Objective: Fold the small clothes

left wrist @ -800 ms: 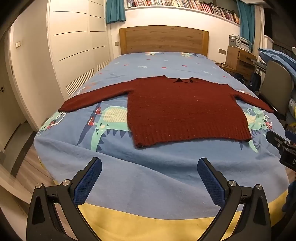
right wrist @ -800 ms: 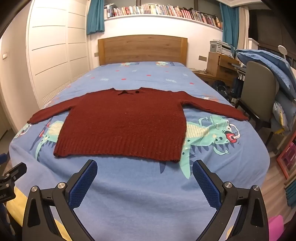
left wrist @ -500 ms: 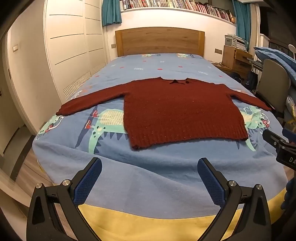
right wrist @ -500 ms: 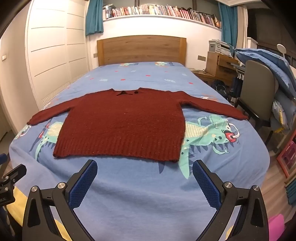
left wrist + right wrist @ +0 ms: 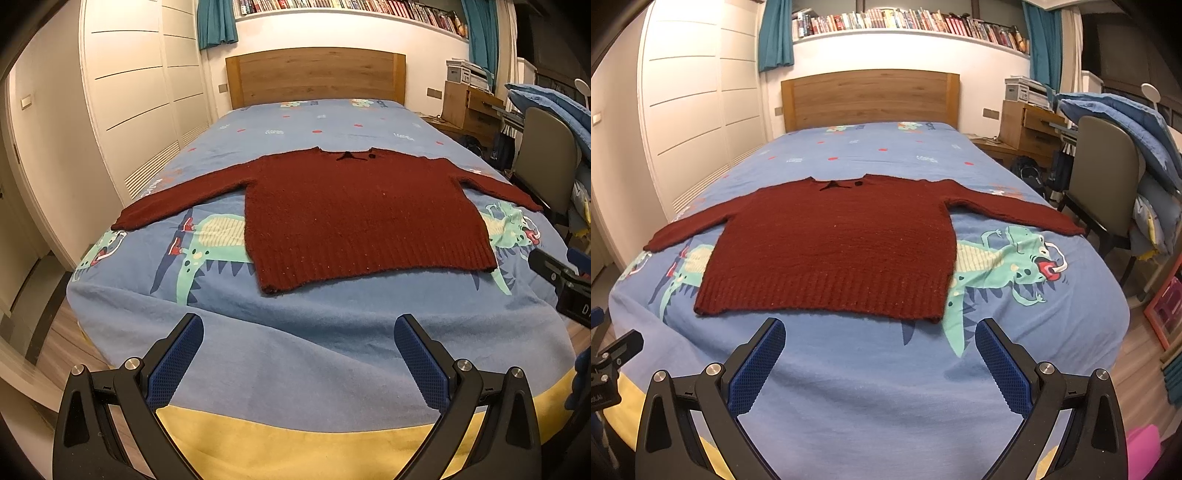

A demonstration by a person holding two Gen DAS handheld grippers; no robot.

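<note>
Sweater [image 5: 354, 218] is laid out flat on the bed [image 5: 332, 369], hem toward the foot end, both sleeves spread wide and nothing folded yet imo. Left gripper [image 5: 298, 354] and right gripper [image 5: 880, 354] are both spread wide with nothing in them, hovering over bare blue cover short of the hem.

What could go wrong: it's a chunky knit, so pinching only the top layer at a sleeve or hem corner would drag the 2 layers apart and bunch it up. Also the pads [image 5: 757, 369] could snag the bedcover along with the knit, since it's soft and rumpled near the edge.
</note>
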